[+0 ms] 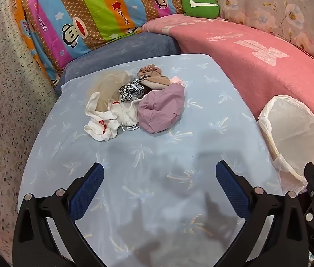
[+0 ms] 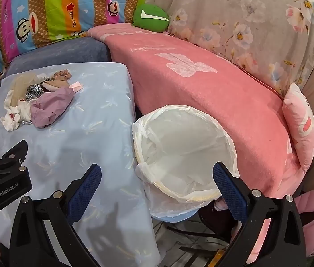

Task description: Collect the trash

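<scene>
- Pale-blue cloth covers the table (image 1: 201,115), and our trash lies on it as a loose pile of rags (image 1: 134,102) toward the far edge.
- Our left gripper (image 1: 159,187) hangs with jaws spread wide and nothing between them; the pile sits straight ahead of it, slightly left, across bare cloth.
- Our right gripper (image 2: 157,187) is likewise wide and empty, poised over the lined bin (image 2: 201,120), so the left is the better placed for the pile.
- We judge the pile's long axis runs left to right.
- That bin stands just beside the table's right edge, against the pink blanket (image 2: 201,93).
</scene>
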The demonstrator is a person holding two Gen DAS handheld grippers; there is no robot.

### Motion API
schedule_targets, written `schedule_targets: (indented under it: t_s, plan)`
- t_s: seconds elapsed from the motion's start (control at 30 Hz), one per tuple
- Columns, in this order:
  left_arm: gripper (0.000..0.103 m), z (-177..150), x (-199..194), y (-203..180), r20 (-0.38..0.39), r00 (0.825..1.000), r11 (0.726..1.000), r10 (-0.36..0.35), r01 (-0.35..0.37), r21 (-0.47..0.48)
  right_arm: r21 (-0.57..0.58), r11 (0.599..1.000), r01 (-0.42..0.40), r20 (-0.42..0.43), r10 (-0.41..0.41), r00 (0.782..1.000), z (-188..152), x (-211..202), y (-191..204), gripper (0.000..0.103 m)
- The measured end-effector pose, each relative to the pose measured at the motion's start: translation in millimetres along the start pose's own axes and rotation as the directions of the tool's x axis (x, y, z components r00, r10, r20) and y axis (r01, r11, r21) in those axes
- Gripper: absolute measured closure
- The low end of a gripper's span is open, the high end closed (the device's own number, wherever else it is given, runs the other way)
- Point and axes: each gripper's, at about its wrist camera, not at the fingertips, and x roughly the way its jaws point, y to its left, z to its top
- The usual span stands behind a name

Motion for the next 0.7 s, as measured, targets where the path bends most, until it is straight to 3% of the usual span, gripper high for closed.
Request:
schedule_targets:
  t_s: [0.7]
  plan:
    - [0.007,6,-7,-8,0.012,1.000,1.000,-0.007,0.007,0.002,-0.002,1.000,0.020,0.014,-0.020,1.000,4,-8,-10,0.006]
